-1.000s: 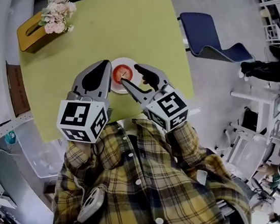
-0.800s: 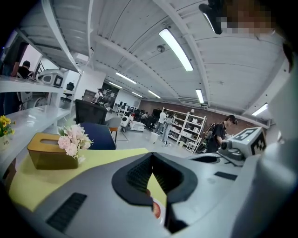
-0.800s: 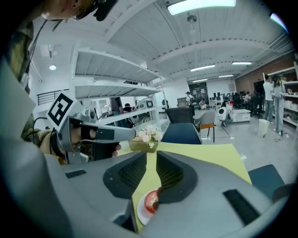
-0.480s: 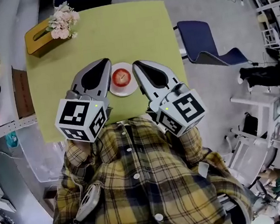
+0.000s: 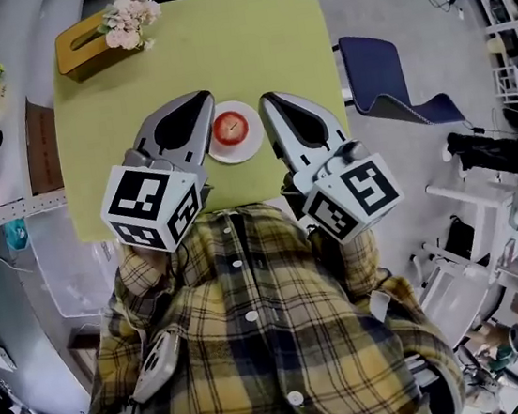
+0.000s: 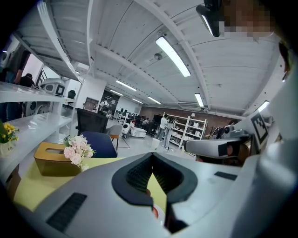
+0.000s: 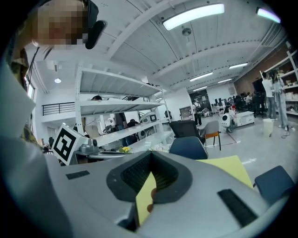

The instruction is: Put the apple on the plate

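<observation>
Apple [image 6: 154,212] (a red sliver) mostly hidden — left gripper [image 6: 152,160] blocks it.

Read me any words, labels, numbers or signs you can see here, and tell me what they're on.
None readable.
Left cube and right cube: black-and-white square marker patterns only, no letters.
Apple, plate, brown box: no print visible.
Background too small to read.

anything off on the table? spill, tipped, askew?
Nothing stands out. The apple sits on the plate, which lies flat on the green table. The wooden box with flowers stands at the far corner. The left gripper and right gripper are shut and empty, flanking the plate.
</observation>
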A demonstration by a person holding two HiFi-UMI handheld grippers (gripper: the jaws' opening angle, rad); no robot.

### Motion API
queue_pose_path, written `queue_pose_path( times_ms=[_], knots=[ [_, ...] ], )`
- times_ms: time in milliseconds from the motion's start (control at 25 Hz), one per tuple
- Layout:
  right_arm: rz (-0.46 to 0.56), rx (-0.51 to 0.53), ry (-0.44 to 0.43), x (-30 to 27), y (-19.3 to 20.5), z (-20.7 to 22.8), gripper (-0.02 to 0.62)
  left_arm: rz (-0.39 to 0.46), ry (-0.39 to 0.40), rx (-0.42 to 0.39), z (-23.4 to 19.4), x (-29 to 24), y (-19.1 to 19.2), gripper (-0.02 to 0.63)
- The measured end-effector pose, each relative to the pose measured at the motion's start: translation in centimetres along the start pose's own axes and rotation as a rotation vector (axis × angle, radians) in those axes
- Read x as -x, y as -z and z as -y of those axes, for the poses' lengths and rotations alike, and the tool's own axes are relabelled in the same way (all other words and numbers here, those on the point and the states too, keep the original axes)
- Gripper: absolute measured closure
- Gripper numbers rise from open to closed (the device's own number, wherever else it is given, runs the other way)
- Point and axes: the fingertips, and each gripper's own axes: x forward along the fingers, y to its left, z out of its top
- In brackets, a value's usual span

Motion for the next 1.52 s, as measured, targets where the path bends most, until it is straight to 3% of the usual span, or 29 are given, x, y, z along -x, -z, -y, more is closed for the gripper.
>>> queue_pose_path(
  times_ms=[960, 1200, 1520],
  knots=[
    [-0.059, -0.021, -0.005, 0.2, 1.8, -0.3, 0.598, -0.043, 0.015, 0.023, 0.2, 0.4, 1.4, 0.598],
    [-0.050, -0.018, -0.008, 1.2, 1.4, -0.4, 0.598, -0.048, 0.072, 0.039, 1.1, 0.5, 0.4, 0.599],
    [-0.053, 0.005, 0.012, 2.1, 1.3, -0.4, 0.598, -0.122, 0.145, -0.036, 1.8, 0.3, 0.2, 0.598]
  ],
)
